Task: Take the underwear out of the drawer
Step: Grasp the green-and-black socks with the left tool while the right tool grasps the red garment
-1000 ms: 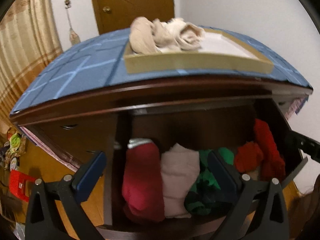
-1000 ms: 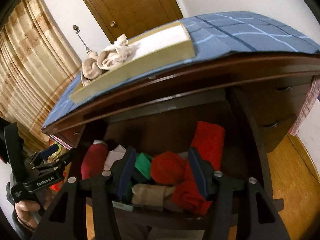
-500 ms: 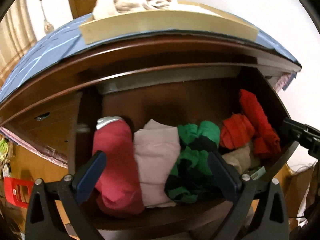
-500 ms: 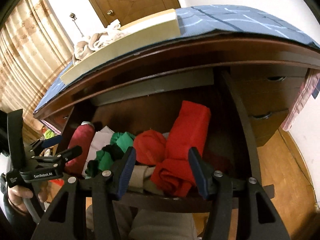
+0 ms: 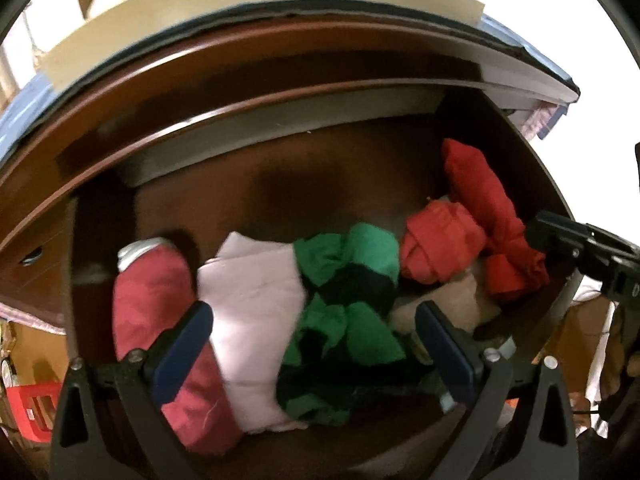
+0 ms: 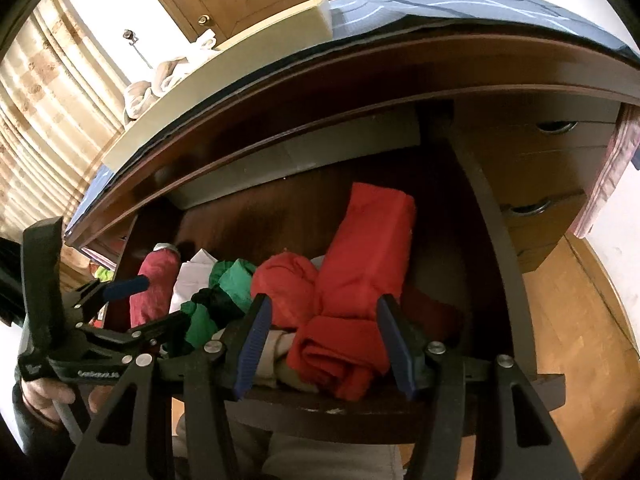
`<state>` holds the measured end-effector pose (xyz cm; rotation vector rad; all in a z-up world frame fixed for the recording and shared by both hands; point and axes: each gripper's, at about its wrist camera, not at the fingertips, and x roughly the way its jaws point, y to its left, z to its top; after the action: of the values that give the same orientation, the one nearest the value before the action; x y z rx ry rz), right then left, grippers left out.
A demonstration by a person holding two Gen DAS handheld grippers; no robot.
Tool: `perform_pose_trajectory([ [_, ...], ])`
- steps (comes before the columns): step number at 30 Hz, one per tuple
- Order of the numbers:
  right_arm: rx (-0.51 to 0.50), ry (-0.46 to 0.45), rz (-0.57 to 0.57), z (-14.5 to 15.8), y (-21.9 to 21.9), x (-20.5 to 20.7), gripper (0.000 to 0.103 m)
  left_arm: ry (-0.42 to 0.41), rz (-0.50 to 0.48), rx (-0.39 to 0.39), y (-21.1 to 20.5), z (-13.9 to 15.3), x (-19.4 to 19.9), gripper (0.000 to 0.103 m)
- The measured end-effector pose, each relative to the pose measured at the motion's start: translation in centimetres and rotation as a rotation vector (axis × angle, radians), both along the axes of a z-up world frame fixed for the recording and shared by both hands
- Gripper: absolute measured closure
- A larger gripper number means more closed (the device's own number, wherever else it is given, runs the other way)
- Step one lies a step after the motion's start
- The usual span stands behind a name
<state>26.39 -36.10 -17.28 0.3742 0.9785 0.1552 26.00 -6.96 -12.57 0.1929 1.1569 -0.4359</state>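
Scene: An open drawer [image 5: 520, 184] of a dark wooden dresser fills both wrist views, packed along its front with rolled and folded underwear.
Contents: In the left wrist view, from lower left to right, lie a crimson roll [image 5: 160, 320], a pale pink fold [image 5: 256, 312], a green-and-black piece [image 5: 348, 300], an orange-red bundle [image 5: 436, 244] and a long red roll [image 5: 484, 208].
Left gripper: The left gripper [image 5: 312, 344] hangs above the pink fold and the green-and-black piece at the bottom centre of its frame, jaws spread wide, nothing between them.
Right gripper: The right gripper [image 6: 324, 344] is poised over the near end of the long red roll in the lower centre of its frame, jaws partly spread to either side of the cloth; the pads do not appear to press on it.
On top: A cream tray [image 6: 224, 76] with beige garments [image 6: 160, 80] sits on the blue checked cloth [image 6: 460, 0] in the upper part of the right wrist view.
Step in hand: The approach, by the look of it; no piece is lifted yet.
Next move: Probably lower one gripper until its pads straddle a single roll, close firmly, then lift straight up clear of the drawer front without dragging neighbours along.
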Motion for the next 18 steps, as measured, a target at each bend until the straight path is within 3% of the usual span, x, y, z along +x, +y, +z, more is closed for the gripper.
perform_pose_trajectory([
  [5,0.0,0.006,-0.032,0.0,-1.2,0.1,0.046,0.09,-0.053,0.039,-1.2,-1.7,1.4,0.005],
  [8,0.009,0.007,-0.042,-0.1,-1.7,0.2,0.046,0.169,-0.044,0.01,-1.0,-2.7,2.3,0.028],
  [9,0.01,0.011,-0.044,-0.2,-1.7,0.2,0.046,0.198,-0.037,0.006,-1.0,-3.1,2.6,0.031],
  [18,0.026,0.044,-0.067,-0.6,-2.5,0.9,0.046,0.272,-0.113,0.119,-3.5,-4.3,3.4,0.031],
])
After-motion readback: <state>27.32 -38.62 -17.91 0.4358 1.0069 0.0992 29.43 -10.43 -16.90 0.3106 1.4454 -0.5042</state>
